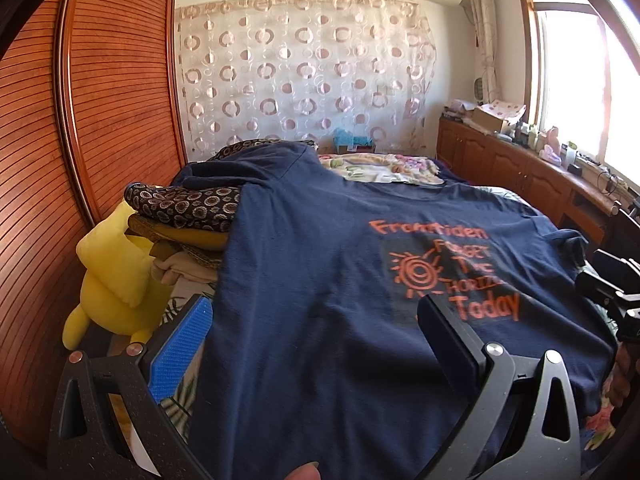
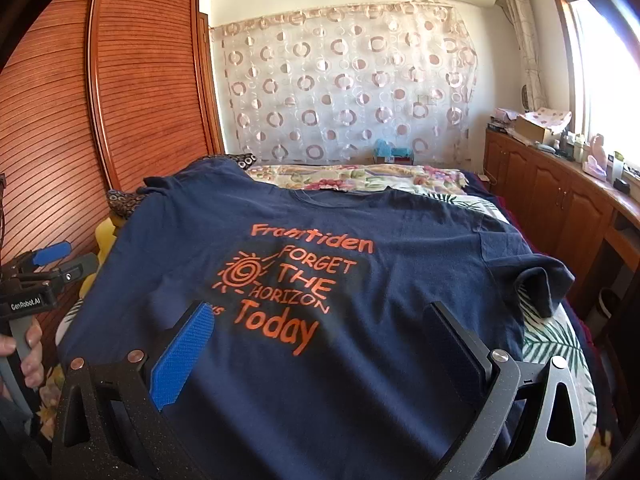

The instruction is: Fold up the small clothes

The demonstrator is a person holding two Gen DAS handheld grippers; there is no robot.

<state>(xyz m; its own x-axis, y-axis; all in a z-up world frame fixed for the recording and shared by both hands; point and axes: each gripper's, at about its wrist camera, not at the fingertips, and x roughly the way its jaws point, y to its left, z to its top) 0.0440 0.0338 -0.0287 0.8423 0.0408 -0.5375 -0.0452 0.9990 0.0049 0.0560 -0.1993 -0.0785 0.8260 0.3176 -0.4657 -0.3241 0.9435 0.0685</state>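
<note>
T-shirt (image 2: 360, 312) — matt navy cloth; wardrobe (image 2: 152, 80) — ribbed glossy wood.

navy t-shirt (image 2: 360, 240), orange print; yellow plush (image 1: 112, 276); floral bedspread (image 2: 352, 178).

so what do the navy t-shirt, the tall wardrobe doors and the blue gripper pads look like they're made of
Navy t-shirt: looks like soft matte cotton knit; it drapes and creases, and carries an orange print that is probably a flat transfer.
Wardrobe doors: reddish-brown wood or wood veneer with a slight sheen, ribbed in horizontal slats.
Blue gripper pads: likely rubber or plastic, with a fine ridged texture.
</note>
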